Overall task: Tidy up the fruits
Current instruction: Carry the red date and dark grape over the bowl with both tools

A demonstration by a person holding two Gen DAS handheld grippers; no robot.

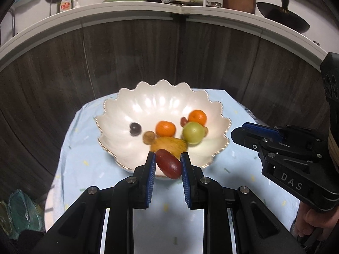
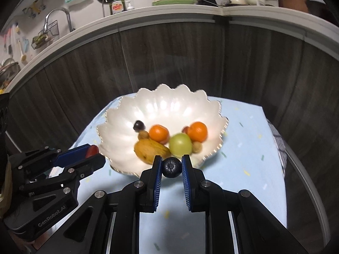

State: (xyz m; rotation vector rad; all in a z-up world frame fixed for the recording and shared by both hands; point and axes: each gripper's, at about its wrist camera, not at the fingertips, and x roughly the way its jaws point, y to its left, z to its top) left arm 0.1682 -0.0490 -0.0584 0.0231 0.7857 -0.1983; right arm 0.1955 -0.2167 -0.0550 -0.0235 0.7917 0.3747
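We see a white scalloped bowl point(image 1: 148, 103) standing on a counter covered with a light blue cloth point(image 1: 89, 154), in front of dark wood-grain cabinet fronts point(image 1: 127, 53). In the bowl lie two orange fruits point(image 1: 165, 128), one near the middle and one farther right, a green round fruit point(image 1: 193, 132) between them on the near side, a yellow-brown oblong fruit point(image 1: 169, 145) at the near middle, a small dark fruit point(image 1: 135, 128) to the left, and a few small brown ones that blur keeps us from naming.

Over the near rim of the bowl, the left gripper point(image 1: 167, 165) has its blue fingers point(image 1: 150, 169) pinching a dark red oblong fruit point(image 1: 169, 164), which sits tilted between the pads. In the right wrist view, the right gripper point(image 2: 171, 167) pinches a small round black fruit point(image 2: 171, 167) between its fingers, also just over the bowl's near edge.

Each gripper shows in the other's view: the right one comes in from the right side with a hand point(image 1: 311, 222) under it, and the left one comes in from the left with the red fruit peeping past its blue pad.

Beyond, a white shelf point(image 1: 127, 8) carries a green dish soap bottle point(image 1: 64, 4), plates, pots and a dark wok point(image 1: 284, 17). A tap point(image 2: 57, 17) stands at the far left in the right wrist view.
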